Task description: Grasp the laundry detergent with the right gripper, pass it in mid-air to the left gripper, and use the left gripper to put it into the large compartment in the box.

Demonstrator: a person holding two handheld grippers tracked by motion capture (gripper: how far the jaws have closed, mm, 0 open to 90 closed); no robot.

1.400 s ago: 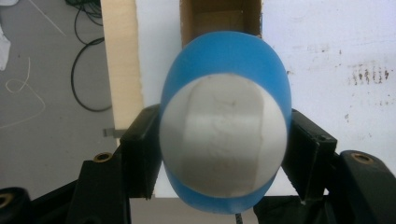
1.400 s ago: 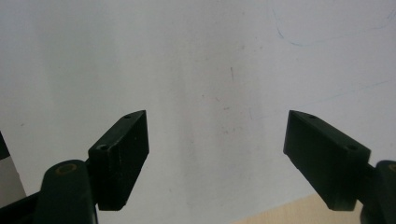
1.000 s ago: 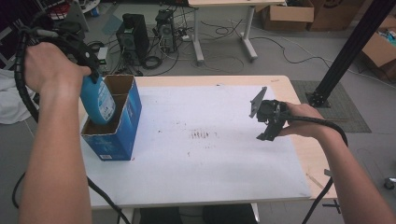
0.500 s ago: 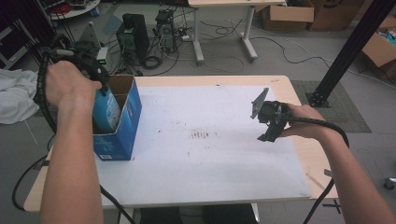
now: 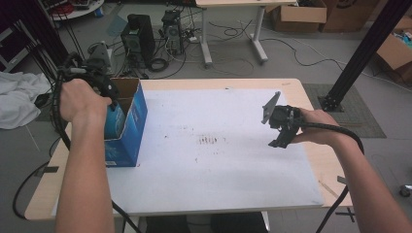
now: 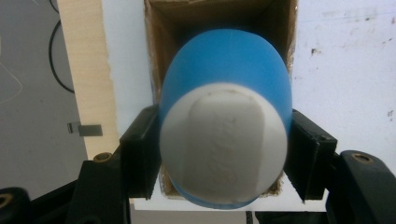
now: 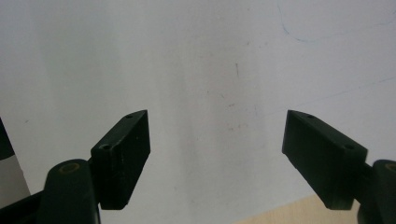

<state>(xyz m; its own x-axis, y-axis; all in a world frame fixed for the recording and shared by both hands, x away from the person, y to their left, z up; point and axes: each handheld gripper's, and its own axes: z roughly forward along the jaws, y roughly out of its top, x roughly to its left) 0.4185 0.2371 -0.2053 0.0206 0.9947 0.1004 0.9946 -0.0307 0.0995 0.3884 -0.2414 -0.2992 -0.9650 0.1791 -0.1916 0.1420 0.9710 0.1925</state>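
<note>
A person at a white-topped table [image 5: 233, 174] works with a black two-jaw gripper in each hand. The left gripper [image 6: 224, 154] clamps a round blue plastic bottle with a white cap [image 6: 224, 144], one jaw pressing each side just below the cap. The bottle points down into an open blue cardboard box [image 5: 127, 127] standing at the table's left edge; its lower body is already inside, so packing looks partly done, with lowering fully and letting go yet to do. The right gripper [image 5: 282, 131] hovers over bare table on the right, well apart from the box, its jaws wide with nothing between them.
</note>
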